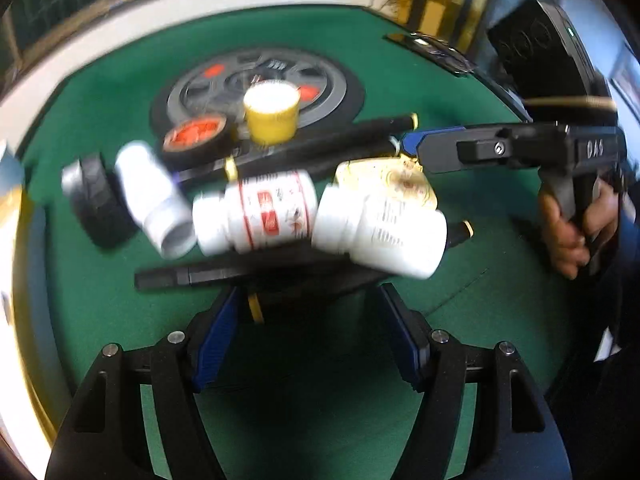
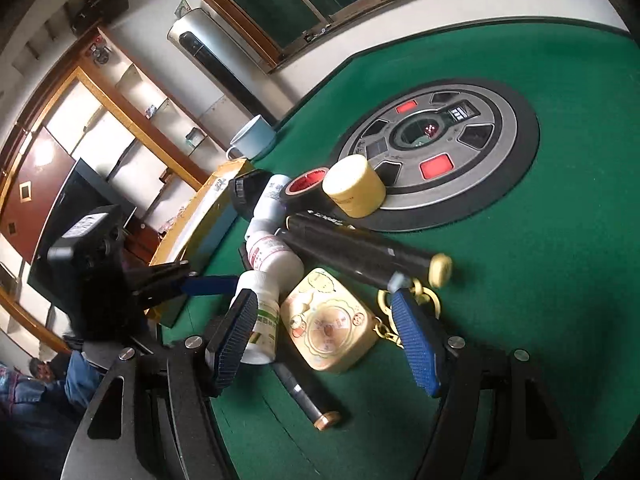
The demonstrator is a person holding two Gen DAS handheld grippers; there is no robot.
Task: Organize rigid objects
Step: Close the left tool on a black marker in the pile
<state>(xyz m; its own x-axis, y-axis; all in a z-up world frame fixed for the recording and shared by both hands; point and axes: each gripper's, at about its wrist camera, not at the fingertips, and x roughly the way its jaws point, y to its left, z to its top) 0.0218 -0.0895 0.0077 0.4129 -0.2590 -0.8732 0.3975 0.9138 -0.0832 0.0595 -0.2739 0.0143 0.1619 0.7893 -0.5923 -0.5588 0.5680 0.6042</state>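
A heap of rigid objects is found on the green table [image 2: 560, 240]: white bottles [image 1: 256, 216] capped, contents unseen, a yellow-capped jar [image 2: 354, 192] upright, black tubes [image 2: 352, 252] and a cream square case [image 2: 328, 320] lying flat. The left gripper [image 1: 310, 332] is released, nothing between its fingers. The right gripper [image 2: 326, 328] is spread astride the case and a bottle, pads not pressing.

Three white bottles [image 1: 256, 212] lay on the green bench [image 1: 460, 300]. With them were two rolls of tape, one black with a red core [image 2: 306, 184] and one dark beside a grey end [image 1: 96, 196]. One yellow jar [image 2: 354, 188], one yellow case on a chain [image 2: 330, 320], one blue mug [image 2: 252, 138], and at least two black tubes [image 2: 352, 252].
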